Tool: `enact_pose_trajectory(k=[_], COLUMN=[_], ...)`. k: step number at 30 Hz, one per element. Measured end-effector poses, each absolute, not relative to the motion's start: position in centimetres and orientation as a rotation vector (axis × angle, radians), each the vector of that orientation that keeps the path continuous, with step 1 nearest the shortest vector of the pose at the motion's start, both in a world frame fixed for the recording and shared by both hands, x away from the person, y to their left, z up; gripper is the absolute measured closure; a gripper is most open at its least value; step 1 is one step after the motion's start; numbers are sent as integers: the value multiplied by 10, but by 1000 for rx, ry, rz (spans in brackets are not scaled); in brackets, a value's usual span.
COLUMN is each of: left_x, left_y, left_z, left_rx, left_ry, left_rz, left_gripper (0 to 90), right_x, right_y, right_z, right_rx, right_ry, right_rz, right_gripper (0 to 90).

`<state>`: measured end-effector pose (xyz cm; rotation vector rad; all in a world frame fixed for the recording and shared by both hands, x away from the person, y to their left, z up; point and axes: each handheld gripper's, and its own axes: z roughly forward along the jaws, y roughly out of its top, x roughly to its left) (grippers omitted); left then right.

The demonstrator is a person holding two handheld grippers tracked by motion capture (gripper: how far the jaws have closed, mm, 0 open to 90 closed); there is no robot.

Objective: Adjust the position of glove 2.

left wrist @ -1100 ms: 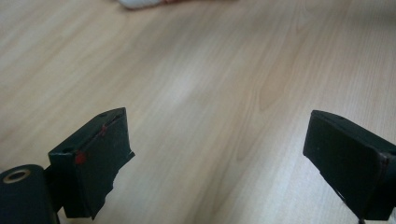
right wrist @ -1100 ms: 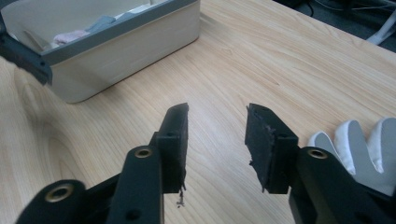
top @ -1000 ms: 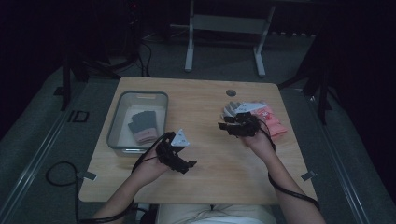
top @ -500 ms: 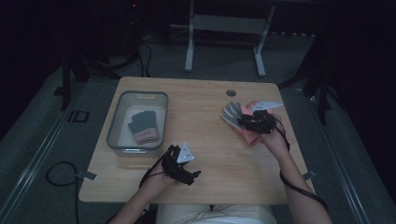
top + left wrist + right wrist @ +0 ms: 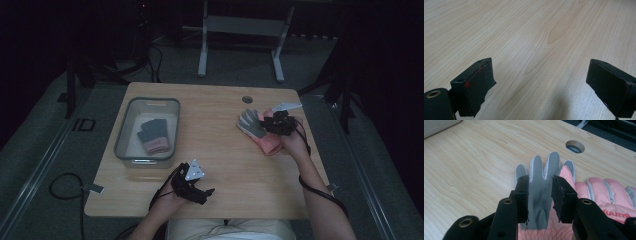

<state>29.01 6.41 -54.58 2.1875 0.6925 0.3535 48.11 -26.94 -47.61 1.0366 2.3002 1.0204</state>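
Wood-grain table (image 5: 220,165) is set in a dark room over grey flooring; a clear bin (image 5: 125,145) with a glove is seen at left; the grey-palmed pink glove (image 5: 537,197) is pinched by the right gripper (image 5: 539,195) near the cable hole (image 5: 574,146); the left gripper (image 5: 539,87) is held open over bare wood.

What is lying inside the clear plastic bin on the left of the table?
Inside the bin lies one grey glove with a pink cuff. Whether anything is beneath that glove cannot be seen, because it covers the spot.
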Motion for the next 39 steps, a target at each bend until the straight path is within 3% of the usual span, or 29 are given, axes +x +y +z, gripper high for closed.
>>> enact_pose_trajectory(k=[11, 16, 27, 39], left_x=[288, 288, 287, 288], left_y=[65, 69, 70, 73], left_z=[-549, -554, -554, -553], left_rx=[2179, 2205, 2195, 2168], left_ry=[686, 639, 633, 656], left_rz=[383, 376, 370, 383], left_gripper=[73, 73, 73, 73], right_x=[497, 509, 509, 468], right_y=[-253, -250, -250, -250], right_z=[-490, -515, -529, -462], right_rx=[996, 1040, 1150, 1244], right_ry=[2370, 2455, 2439, 2220], right_rz=[902, 757, 798, 1112], right_gripper=[632, 606, 836, 879])
